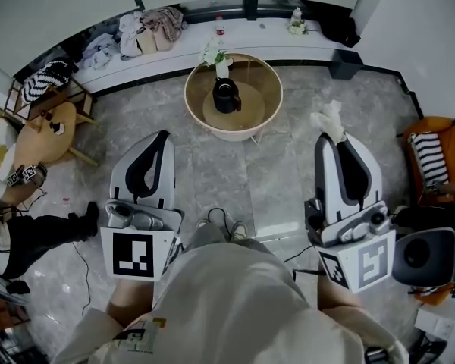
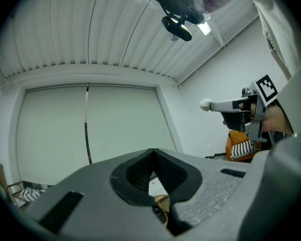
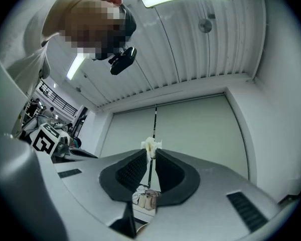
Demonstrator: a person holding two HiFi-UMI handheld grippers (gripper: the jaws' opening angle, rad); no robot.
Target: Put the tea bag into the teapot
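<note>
Currently pinching tea bag (image 3: pixel 150 145) at tips of right gripper (image 3: pixel 150 154) fingers (image 3: pixel 133 169), well short of teapot (image 1: pixel 226 95) on round desk (image 1: pixel 269 105). Likely light, soft, tear-prone: grip upper edge gently. With left gripper (image 2: pixel 153 152) fingers (image 2: pixel 135 174) pressed together, empty.

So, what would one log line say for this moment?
right tongs: shut on tea bag | left tongs: shut, empty | teapot: on round table ahead

Both grippers held out ahead, side by side — my left gripper (image 1: pixel 161 136) level, fingers (image 2: pixel 138 173) closed on nothing; my right gripper (image 1: pixel 331 139) tipped slightly up — pinching the tea bag (image 3: pixel 150 145).
</note>
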